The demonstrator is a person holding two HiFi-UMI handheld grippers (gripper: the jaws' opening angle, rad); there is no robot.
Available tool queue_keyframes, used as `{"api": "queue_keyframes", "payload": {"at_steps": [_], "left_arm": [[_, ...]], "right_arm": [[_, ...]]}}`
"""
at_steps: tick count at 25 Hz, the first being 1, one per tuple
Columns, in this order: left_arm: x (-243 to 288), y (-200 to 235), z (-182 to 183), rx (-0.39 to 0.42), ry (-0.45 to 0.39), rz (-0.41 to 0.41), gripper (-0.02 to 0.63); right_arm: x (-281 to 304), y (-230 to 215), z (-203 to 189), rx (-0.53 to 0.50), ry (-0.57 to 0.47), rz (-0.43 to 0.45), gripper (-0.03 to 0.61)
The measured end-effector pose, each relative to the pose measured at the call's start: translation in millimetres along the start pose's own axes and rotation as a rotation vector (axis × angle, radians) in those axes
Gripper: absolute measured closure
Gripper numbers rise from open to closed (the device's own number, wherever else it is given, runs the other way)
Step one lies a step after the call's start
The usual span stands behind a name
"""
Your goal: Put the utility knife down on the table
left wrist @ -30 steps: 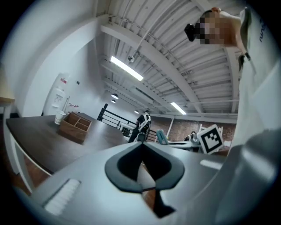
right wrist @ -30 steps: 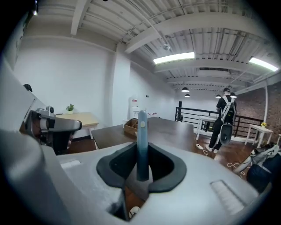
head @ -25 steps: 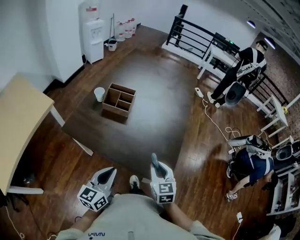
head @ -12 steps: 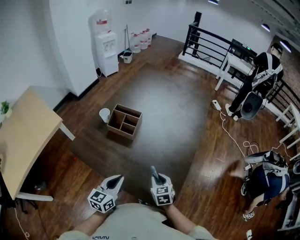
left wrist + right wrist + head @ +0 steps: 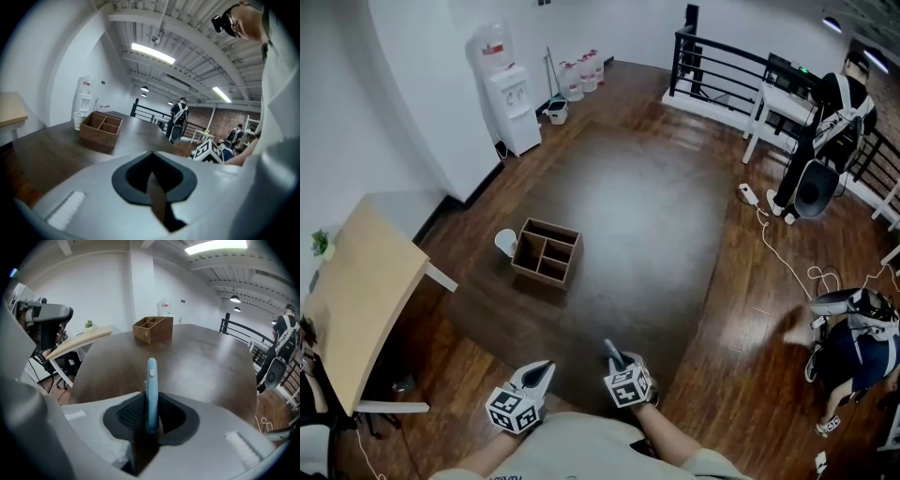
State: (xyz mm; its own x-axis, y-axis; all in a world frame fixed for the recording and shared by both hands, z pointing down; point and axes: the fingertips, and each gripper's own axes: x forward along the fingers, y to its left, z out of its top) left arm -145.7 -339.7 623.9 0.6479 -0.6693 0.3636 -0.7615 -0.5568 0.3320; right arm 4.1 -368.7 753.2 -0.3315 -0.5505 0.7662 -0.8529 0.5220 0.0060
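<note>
A light blue utility knife [image 5: 151, 389] stands upright between the jaws of my right gripper [image 5: 151, 420], which is shut on it. In the head view the knife [image 5: 611, 349] sticks out forward from the right gripper [image 5: 616, 357], over the near edge of the big dark brown table [image 5: 628, 206]. My left gripper [image 5: 545, 369] is beside it, close to my body. Its jaws are shut with nothing between them in the left gripper view [image 5: 153, 174].
A wooden divided box [image 5: 546, 253] and a white cup [image 5: 505, 243] stand at the table's left side. A light wooden desk [image 5: 356, 291] is at far left, a water dispenser [image 5: 508, 94] at the back wall. People [image 5: 836, 117] are at right near railings and cables.
The head view has shifted, so the box and cup now sit lower left. Both grippers stay low near my body; the right still holds the knife.
</note>
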Motion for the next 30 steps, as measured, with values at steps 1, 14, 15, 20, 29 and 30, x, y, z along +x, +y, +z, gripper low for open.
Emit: {"api": "queue_keyframes", "payload": {"at_steps": [1, 14, 15, 20, 29, 30], "left_arm": [[2, -1, 1, 0.006, 0.004, -0.003, 0.615], [5, -12, 15, 0.023, -0.018, -0.071, 0.615], [5, -15, 18, 0.024, -0.023, -0.084, 0.615], [0, -29, 18, 0.038, -0.049, -0.172, 0.615], [-56, -84, -29, 0.023, -0.022, -0.350, 0.615], [-62, -94, -39, 0.016, -0.003, -0.378, 0.615]], "right_arm": [[2, 1, -3, -0.004, 0.014, 0.011, 0.502], [-25, -16, -3, 0.047, 0.014, -0.052, 0.502], [-32, -21, -1, 0.060, 0.006, -0.072, 0.502], [-70, -30, -5, 0.117, -0.044, -0.182, 0.502], [-165, 42, -45, 0.309, -0.156, -0.317, 0.503], [-178, 56, -52, 0.325, -0.164, -0.324, 0.503]]}}
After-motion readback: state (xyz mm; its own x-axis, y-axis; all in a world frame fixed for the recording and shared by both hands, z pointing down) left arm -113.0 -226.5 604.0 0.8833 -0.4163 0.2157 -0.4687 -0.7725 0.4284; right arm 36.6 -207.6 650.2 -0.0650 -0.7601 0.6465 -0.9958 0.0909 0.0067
